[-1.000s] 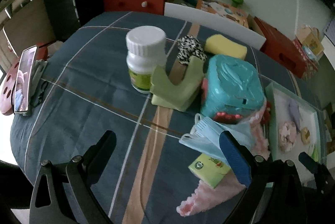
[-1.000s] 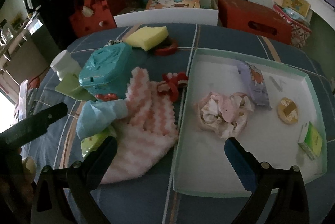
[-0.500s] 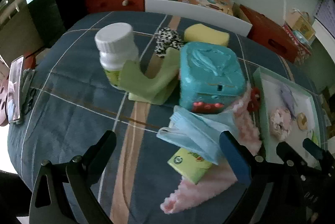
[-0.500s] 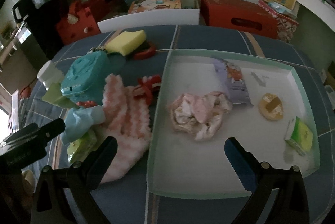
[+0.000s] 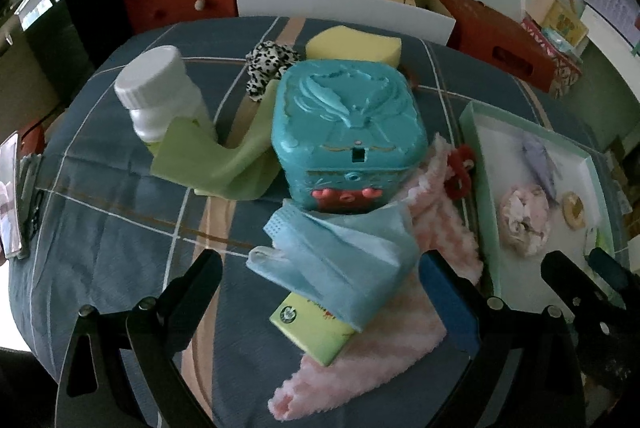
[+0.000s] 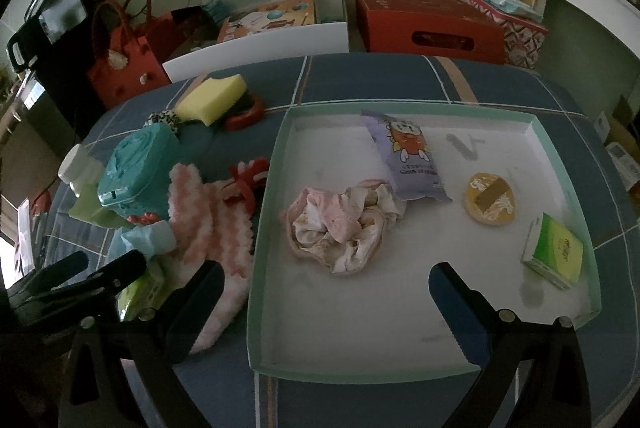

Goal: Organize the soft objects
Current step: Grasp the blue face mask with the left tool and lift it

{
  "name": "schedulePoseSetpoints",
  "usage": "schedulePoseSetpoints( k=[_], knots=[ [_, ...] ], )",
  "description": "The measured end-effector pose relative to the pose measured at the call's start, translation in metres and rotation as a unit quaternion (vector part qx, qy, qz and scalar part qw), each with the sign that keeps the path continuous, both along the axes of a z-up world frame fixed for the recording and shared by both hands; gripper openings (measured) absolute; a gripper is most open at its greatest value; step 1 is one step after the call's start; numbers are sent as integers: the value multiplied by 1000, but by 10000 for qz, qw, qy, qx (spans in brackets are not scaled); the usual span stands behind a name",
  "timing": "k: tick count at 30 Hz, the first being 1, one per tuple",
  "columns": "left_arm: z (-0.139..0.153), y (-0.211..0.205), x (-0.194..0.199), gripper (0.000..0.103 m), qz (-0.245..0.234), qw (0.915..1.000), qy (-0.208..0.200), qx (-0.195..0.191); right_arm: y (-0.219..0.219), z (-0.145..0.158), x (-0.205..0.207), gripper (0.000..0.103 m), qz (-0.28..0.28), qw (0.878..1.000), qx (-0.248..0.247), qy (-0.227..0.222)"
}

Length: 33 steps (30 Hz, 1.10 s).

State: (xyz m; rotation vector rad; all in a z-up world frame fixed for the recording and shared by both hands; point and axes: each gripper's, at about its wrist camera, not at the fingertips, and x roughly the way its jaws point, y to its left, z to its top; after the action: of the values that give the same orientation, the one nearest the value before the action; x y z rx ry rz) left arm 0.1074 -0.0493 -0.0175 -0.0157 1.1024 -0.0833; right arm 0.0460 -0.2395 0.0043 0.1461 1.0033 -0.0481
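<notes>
Face mask (image 5: 340, 260) is framed between the wide-spread, empty jaws of the left gripper (image 5: 320, 276).
It is draped over a green packet (image 5: 312, 328) and a pink fuzzy cloth (image 5: 400, 332), in front of a teal box (image 5: 344, 128). The right gripper (image 6: 326, 280) is held wide and empty over a tray (image 6: 264, 228), in which a crumpled pink cloth (image 6: 340, 224) is seen.

the surface (image 5: 104, 212) is wearing a soft matt cloth with thin woven stripes. the blue face mask (image 5: 340, 260) is looking like thin crinkly paper-cloth. the pink towel (image 5: 384, 352) is looking fluffy and fuzzy. the teal box (image 5: 344, 132) is shining like smooth hard plastic. the yellow sponge (image 6: 212, 96) is looking foamy and dull. the tray (image 6: 400, 368) is looking smooth and matt inside.
</notes>
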Motion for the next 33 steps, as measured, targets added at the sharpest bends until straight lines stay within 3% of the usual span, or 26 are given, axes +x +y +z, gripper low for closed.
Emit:
schedulePoseSetpoints(
  k=[11,17,19,22,33],
  knots=[
    [-11,-9,12,97,-30,9999,84,63,2,0,0,103,34,10000,-8,20],
    [-15,-10,15,70,-166,9994,230,-181,3,-1,-1,103,63,10000,-34,22],
    [-15,-10,14,57,-198,9992,231,-244,4,-1,-1,103,65,10000,-34,27],
    [-14,-10,14,47,-240,9987,264,-361,5,-1,-1,103,76,10000,-51,30],
    [-7,10,7,30,-32,9970,217,-748,8,-3,0,103,124,9998,-108,59]
  ],
)
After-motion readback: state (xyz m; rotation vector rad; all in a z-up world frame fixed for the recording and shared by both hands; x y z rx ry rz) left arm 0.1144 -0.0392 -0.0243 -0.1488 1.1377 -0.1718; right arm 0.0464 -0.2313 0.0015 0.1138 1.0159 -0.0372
